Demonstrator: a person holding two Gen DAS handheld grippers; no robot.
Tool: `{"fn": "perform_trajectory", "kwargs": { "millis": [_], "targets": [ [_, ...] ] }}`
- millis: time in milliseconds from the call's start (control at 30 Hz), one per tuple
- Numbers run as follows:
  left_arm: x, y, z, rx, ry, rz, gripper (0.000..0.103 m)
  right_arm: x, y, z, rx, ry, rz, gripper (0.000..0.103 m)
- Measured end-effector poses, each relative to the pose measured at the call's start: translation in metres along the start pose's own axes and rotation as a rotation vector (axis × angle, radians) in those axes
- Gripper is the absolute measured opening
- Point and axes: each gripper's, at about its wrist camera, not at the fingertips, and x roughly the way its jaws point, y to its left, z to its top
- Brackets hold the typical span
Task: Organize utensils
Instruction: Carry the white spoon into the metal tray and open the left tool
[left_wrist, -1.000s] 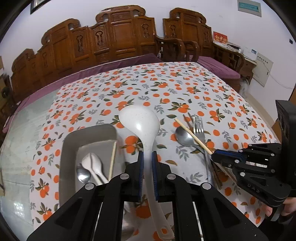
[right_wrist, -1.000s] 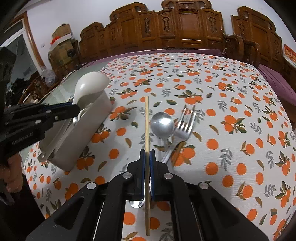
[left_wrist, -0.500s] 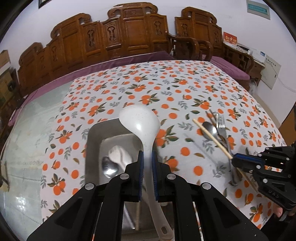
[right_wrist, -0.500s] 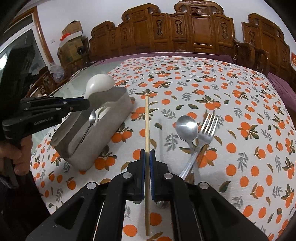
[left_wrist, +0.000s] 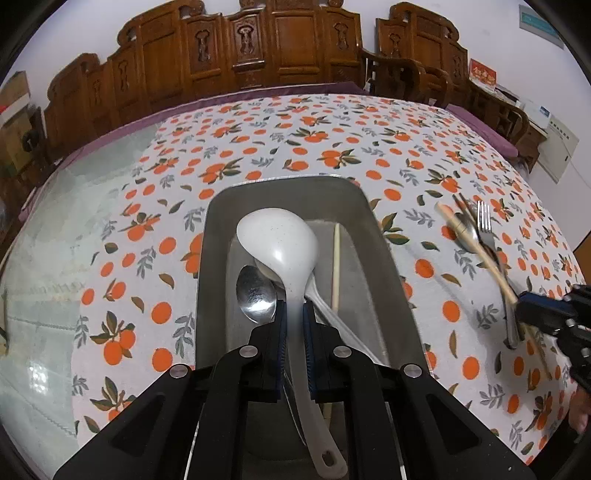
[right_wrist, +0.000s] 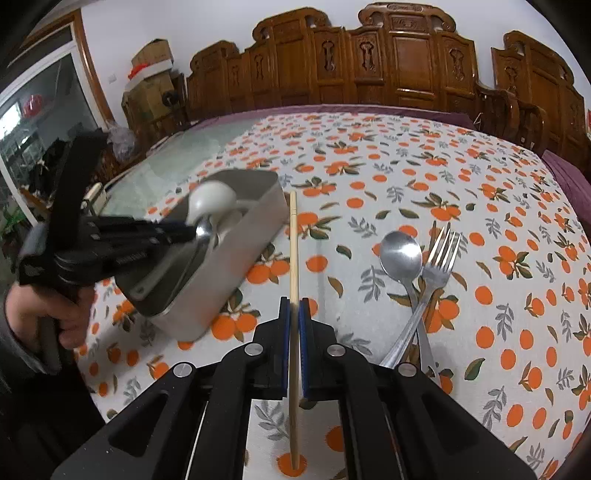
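1. The left gripper (left_wrist: 293, 321) had its fingers clamped on the handle of a white ladle (left_wrist: 284, 251), whose bowl hung over the metal tray (left_wrist: 388, 258).
2. Inside the tray lay a steel spoon (left_wrist: 255, 290), a white spoon partly hidden under the ladle, and a chopstick along the right side.
3. The right gripper (right_wrist: 294, 314) had its fingers closed on a wooden chopstick (right_wrist: 293, 240), held above the bench (right_wrist: 369, 166) beside the tray.
4. A second steel spoon (right_wrist: 400, 254) and a fork (right_wrist: 439, 262) lay crossed on the orange-print cloth, right of the chopstick.
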Motion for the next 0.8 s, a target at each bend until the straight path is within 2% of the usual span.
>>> {"fn": "perform_trajectory", "kwargs": {
  "millis": [167, 333, 467, 633, 667, 700, 767, 800],
  "targets": [
    [0.006, 0.006, 0.000, -0.022, 0.011, -0.007, 0.008, -0.003, 0.008, 0.006, 0.005, -0.016, 0.013, 0.006],
    [0.001, 0.014, 0.002, -0.044, -0.009, -0.022, 0.008, 0.001, 0.021, 0.013, -0.018, -0.011, 0.008, 0.006],
    [-0.009, 0.019, 0.005, -0.039, -0.042, -0.006, 0.010, 0.006, 0.029, 0.022, -0.013, -0.011, 0.015, 0.006],
    [-0.024, 0.033, 0.011, -0.065, -0.085, -0.010, 0.021, 0.014, 0.044, 0.036, 0.003, -0.024, 0.037, 0.006],
    [-0.027, 0.035, 0.012, -0.067, -0.092, -0.009, 0.025, 0.017, 0.048, 0.040, 0.008, -0.025, 0.046, 0.006],
    [-0.029, 0.037, 0.012, -0.072, -0.101, -0.009, 0.036, 0.018, 0.051, 0.043, 0.011, -0.026, 0.052, 0.006],
    [-0.037, 0.044, 0.014, -0.089, -0.131, -0.012, 0.049, 0.023, 0.059, 0.049, 0.019, -0.031, 0.063, 0.006],
    [-0.041, 0.047, 0.015, -0.095, -0.144, -0.010, 0.050, 0.025, 0.061, 0.052, 0.022, -0.032, 0.067, 0.006]
  ]
}}
